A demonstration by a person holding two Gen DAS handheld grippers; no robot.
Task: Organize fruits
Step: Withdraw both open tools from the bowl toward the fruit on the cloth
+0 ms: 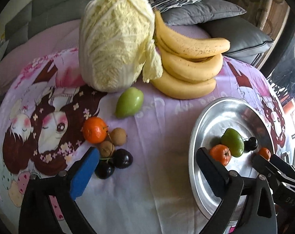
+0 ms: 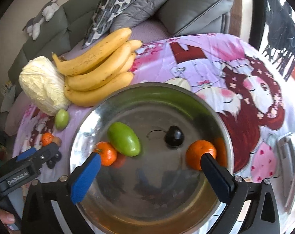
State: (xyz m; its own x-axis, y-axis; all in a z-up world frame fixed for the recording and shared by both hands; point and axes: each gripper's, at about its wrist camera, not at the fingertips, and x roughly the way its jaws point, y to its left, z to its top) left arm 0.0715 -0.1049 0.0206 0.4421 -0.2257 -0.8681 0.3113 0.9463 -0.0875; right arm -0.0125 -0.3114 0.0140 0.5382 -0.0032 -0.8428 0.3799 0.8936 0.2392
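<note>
Both grippers, left gripper (image 1: 147, 161) and right gripper (image 2: 150, 164), gape wide and empty; fruit sits sorted in the metal bowl (image 2: 147, 89), while a tangerine (image 1: 94, 129) waits on the cloth.

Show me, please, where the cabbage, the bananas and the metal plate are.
cabbage (image 1: 116, 41): left wrist view, middle of the leaves.
bananas (image 2: 96, 68): right wrist view, middle of the bunch.
metal plate (image 2: 157, 191): right wrist view, bare floor.

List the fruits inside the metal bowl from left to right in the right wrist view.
Left tangerine → green mango → dark cherry → right tangerine, all in the bowl.
</note>
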